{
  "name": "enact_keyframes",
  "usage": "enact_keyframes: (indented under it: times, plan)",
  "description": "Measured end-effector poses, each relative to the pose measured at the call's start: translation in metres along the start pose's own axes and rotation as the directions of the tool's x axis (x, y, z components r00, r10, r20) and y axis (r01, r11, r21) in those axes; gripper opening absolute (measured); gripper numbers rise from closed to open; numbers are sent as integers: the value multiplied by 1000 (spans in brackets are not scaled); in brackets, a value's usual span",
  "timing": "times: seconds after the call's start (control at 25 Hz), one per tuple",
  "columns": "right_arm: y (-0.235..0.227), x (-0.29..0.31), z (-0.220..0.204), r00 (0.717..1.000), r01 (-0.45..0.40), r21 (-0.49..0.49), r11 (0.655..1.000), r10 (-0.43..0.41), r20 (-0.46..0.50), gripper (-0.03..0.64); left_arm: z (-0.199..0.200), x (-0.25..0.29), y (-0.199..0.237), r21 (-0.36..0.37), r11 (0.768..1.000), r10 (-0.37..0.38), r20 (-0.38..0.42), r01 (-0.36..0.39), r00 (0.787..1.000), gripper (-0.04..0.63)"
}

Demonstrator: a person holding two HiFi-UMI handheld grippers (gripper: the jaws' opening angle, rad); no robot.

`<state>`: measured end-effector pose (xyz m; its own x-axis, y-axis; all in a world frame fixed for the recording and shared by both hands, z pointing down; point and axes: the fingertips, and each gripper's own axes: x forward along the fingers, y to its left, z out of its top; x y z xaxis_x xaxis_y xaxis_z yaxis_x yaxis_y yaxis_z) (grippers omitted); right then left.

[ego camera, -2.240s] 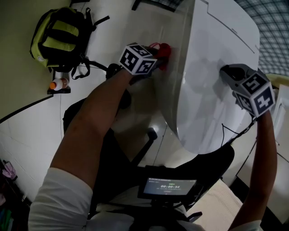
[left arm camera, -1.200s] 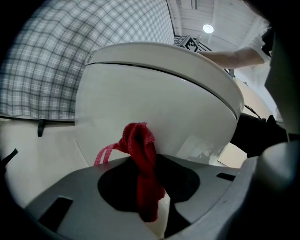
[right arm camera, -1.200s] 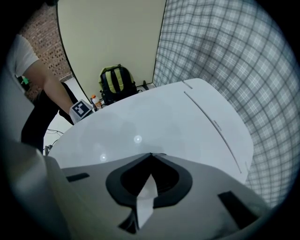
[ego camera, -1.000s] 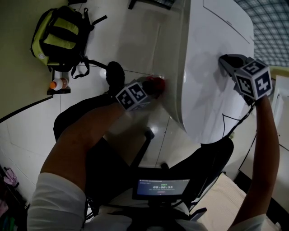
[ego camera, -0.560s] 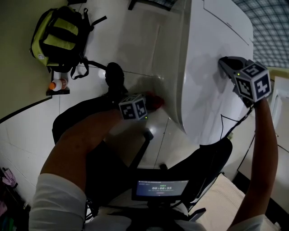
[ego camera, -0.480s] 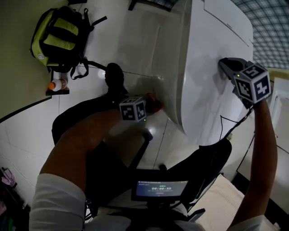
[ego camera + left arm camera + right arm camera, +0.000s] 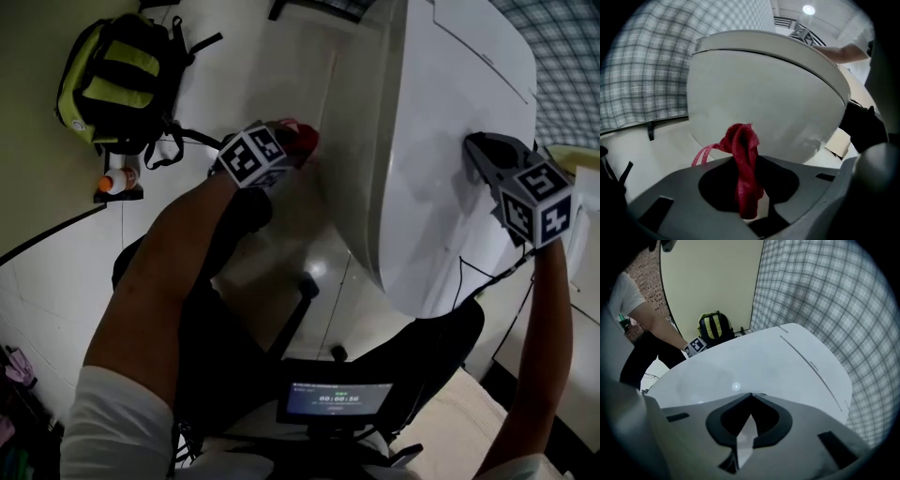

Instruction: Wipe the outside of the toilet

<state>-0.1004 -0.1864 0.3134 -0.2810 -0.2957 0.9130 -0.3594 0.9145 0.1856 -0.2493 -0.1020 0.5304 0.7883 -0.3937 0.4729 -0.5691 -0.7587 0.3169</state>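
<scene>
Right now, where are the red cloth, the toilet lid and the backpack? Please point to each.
red cloth (image 7: 743,159), left gripper view, on its middle fold.
toilet lid (image 7: 441,141), head view, on the flat white top.
backpack (image 7: 117,80), head view, on the middle of its front.

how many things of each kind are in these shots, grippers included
grippers: 2 (left gripper, right gripper)
toilet: 1
red cloth: 1
backpack: 1
small bottle: 1
screen: 1
total: 7
</scene>
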Motion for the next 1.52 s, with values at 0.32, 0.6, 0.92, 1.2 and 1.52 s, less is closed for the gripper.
enact_keyframes:
  times: [0.32,0.6,0.92,1.2,1.52]
  plan:
    - [4,-1,5,999,-39,-4,999,39,32,0,48,3,103,-171,970,192,99,-173,976,95]
    - [8,-4,6,995,-88,-23,996,89,52,0,74,38,146,-176,964,224,140,-198,965,95]
    - [8,-6,5,992,-94,-25,995,96,81,3,65,73,202,-118,967,238,101,-226,966,95]
    - [9,-5,2,989,-122,-35,992,125,82,5,95,97,251,-86,958,283,143,-273,948,94]
    - [7,-7,-2,989,-129,-11,992,130,78,5,95,128,269,-39,960,279,109,-277,954,92]
